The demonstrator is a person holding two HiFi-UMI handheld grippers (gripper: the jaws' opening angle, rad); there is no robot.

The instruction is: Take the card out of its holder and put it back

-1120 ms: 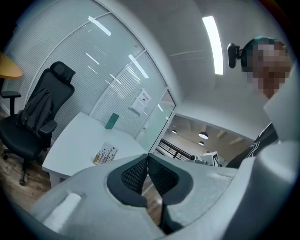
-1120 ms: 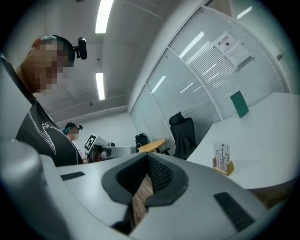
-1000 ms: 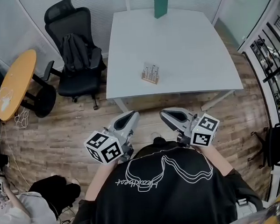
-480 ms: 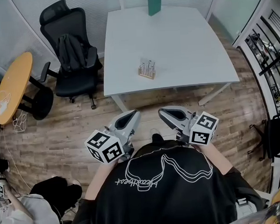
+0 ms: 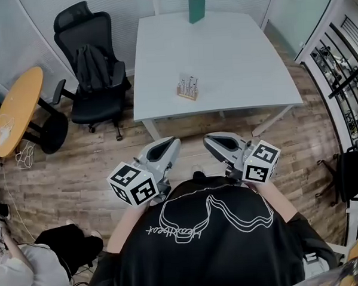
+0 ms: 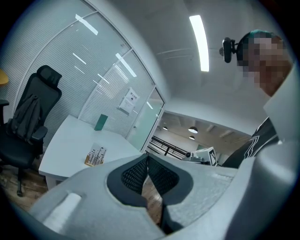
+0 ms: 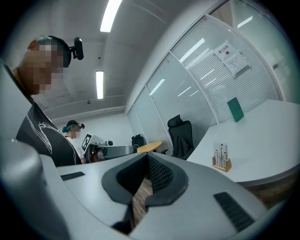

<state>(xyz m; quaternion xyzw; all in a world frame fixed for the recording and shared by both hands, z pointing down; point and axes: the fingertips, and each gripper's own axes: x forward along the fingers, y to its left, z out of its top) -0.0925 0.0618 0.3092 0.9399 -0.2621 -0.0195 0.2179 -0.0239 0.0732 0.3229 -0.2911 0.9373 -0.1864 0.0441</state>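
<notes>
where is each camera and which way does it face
Head view: on the person's head, facing steeply down at the white table, left tongs, right tongs and black shirt.
Left gripper view: on the left tongs, facing along their shut jaws toward the table; shirt at right.
Right gripper view: on the right tongs, likewise; shirt at left.
Shared: all three show the card holder.
</notes>
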